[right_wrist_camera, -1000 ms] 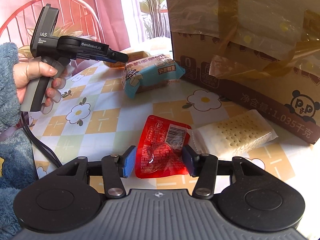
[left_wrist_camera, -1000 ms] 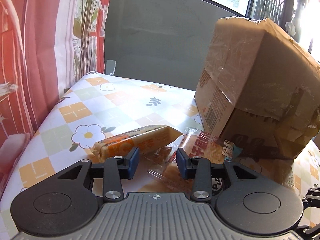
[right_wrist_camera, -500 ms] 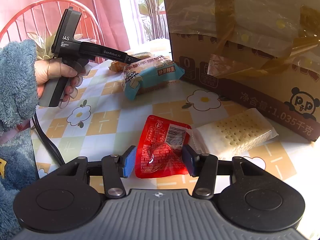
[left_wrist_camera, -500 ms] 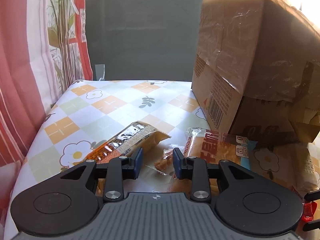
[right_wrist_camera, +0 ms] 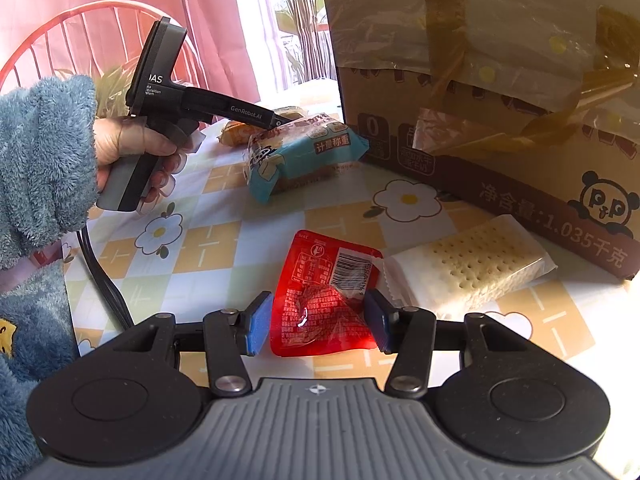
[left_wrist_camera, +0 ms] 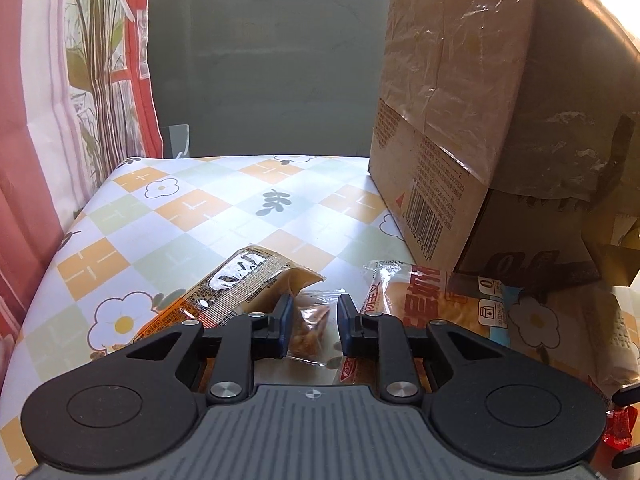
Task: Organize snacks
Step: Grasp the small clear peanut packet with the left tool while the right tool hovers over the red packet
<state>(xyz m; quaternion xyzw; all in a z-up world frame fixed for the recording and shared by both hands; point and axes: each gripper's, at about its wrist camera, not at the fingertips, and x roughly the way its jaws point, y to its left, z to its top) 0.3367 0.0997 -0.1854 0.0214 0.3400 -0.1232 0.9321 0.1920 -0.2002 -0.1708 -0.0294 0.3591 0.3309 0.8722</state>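
My left gripper (left_wrist_camera: 312,322) is open, its fingers either side of a small clear packet of brown snack (left_wrist_camera: 308,330) on the table. An orange-brown wrapped bar (left_wrist_camera: 224,292) lies just left of it, and an orange and blue bread packet (left_wrist_camera: 436,300) lies just right. My right gripper (right_wrist_camera: 318,322) is open around a red foil packet (right_wrist_camera: 324,300) that lies flat on the table. A white cracker packet (right_wrist_camera: 472,268) lies to its right. The blue bread packet (right_wrist_camera: 300,156) shows further back, beside the left gripper (right_wrist_camera: 280,122).
A large taped cardboard box (left_wrist_camera: 500,120) stands on the right side of the flower-pattern tablecloth (left_wrist_camera: 200,208), and also fills the upper right of the right wrist view (right_wrist_camera: 500,80). A red and white curtain (left_wrist_camera: 60,120) hangs at the left table edge. A red chair (right_wrist_camera: 60,40) stands behind.
My left gripper has moved forward and lower over the clear packet, and its jaws have narrowed a little. The right gripper and the red packet have not moved.
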